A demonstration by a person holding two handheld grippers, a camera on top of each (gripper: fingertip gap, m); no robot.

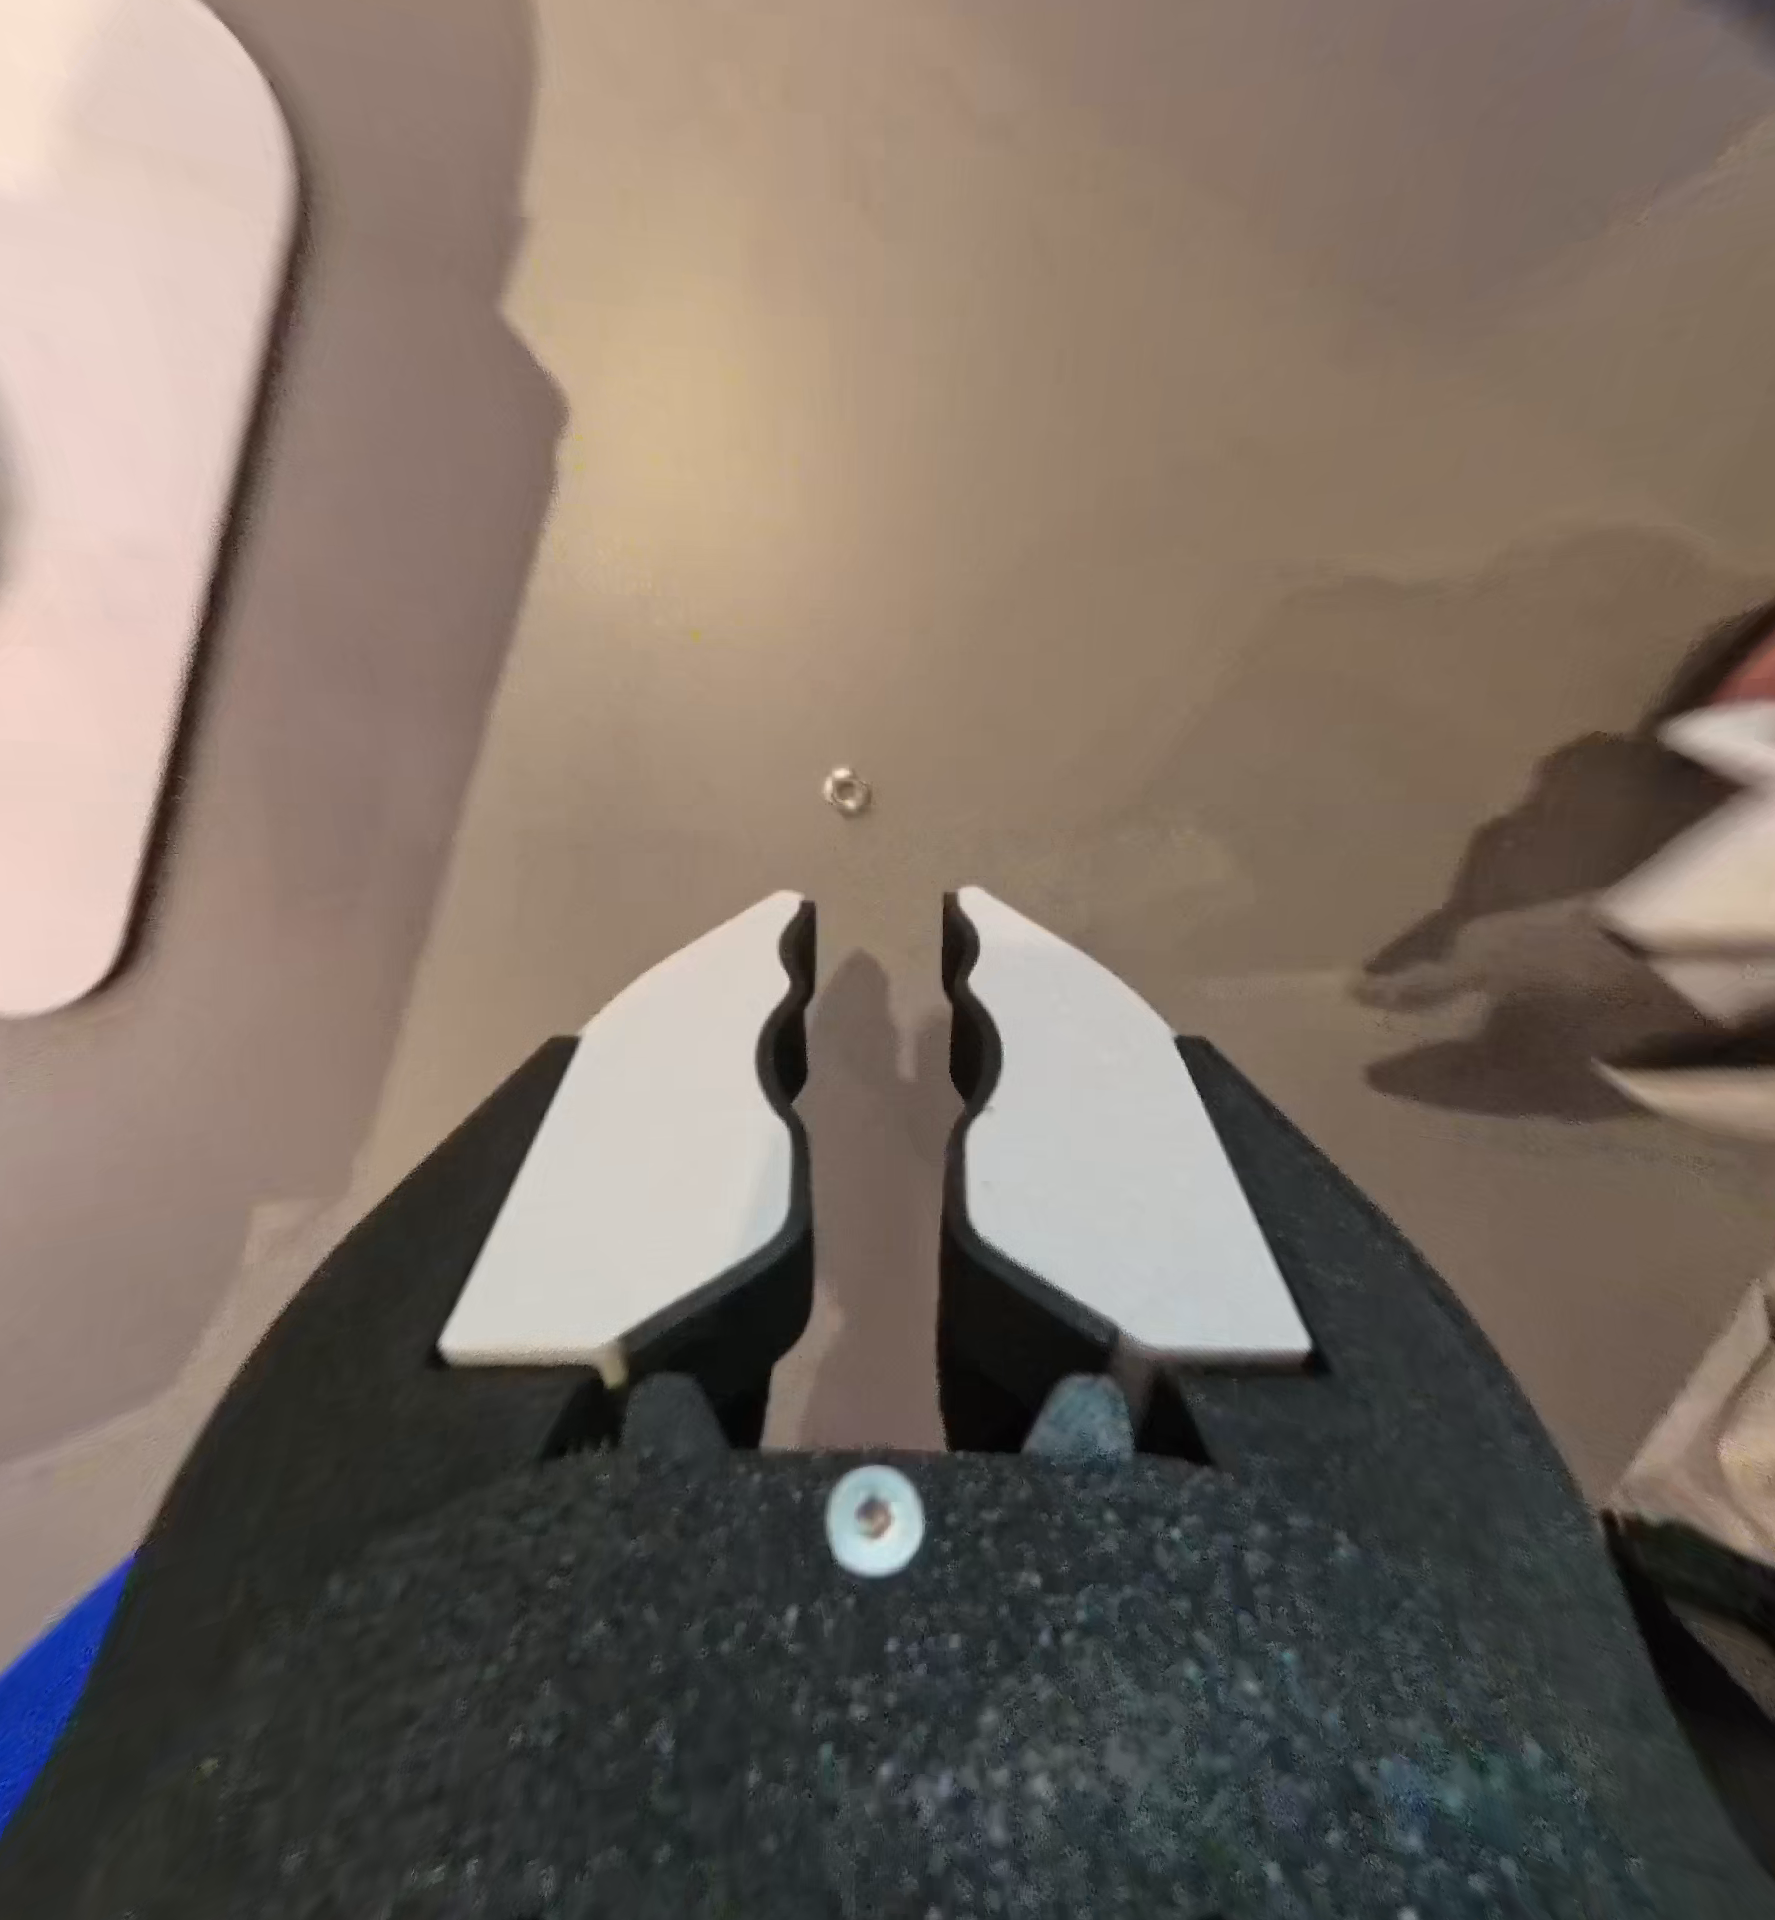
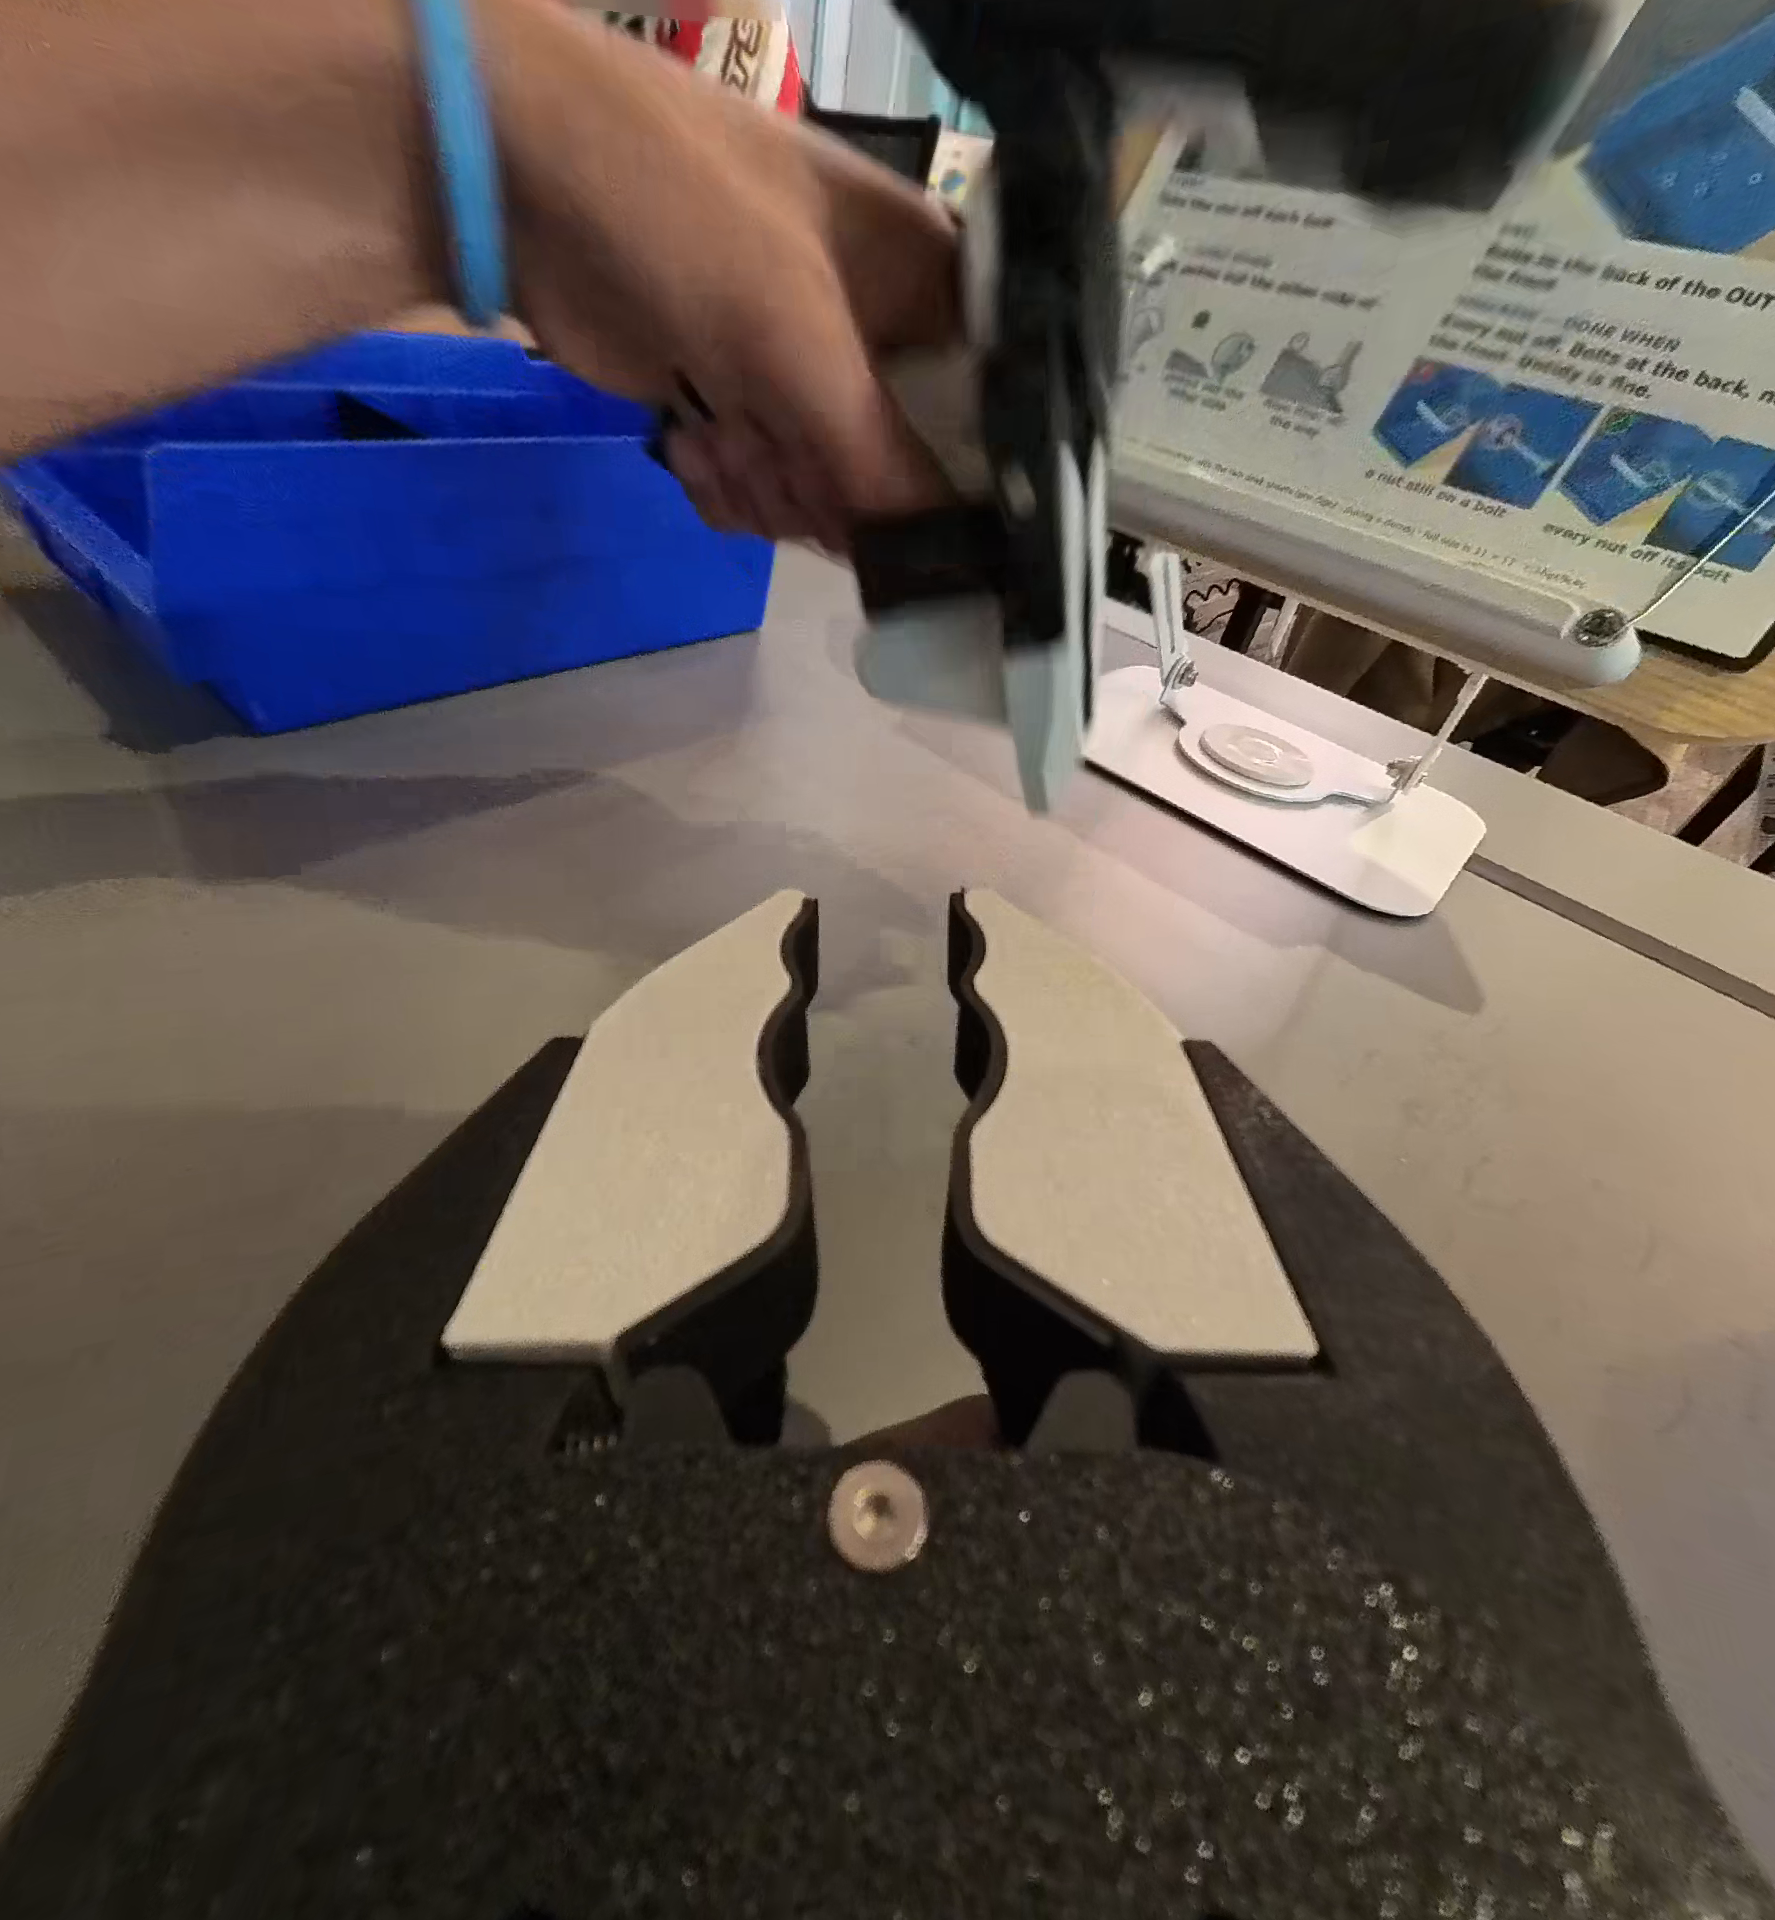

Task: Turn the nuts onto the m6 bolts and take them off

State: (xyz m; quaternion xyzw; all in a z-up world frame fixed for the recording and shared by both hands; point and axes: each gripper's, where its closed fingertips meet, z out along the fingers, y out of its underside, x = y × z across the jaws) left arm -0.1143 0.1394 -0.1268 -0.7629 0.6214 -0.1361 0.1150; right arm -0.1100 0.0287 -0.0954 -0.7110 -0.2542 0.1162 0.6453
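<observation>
A small silver nut lies alone on the grey table, just beyond my left gripper's tips. My left gripper is open with nothing between its pads, pointing down at the table above the nut. It also shows blurred in the right wrist view, held by a hand, tips hanging above the table. My right gripper is open and empty, low over the table. No bolt shows in either view.
A blue bin stands at the back left. A white stand base carrying an instruction sheet sits at the back right; the base also shows in the left wrist view. The right gripper appears blurred at the left wrist view's right edge. Some 12 cm of space lies between my two pairs of fingers.
</observation>
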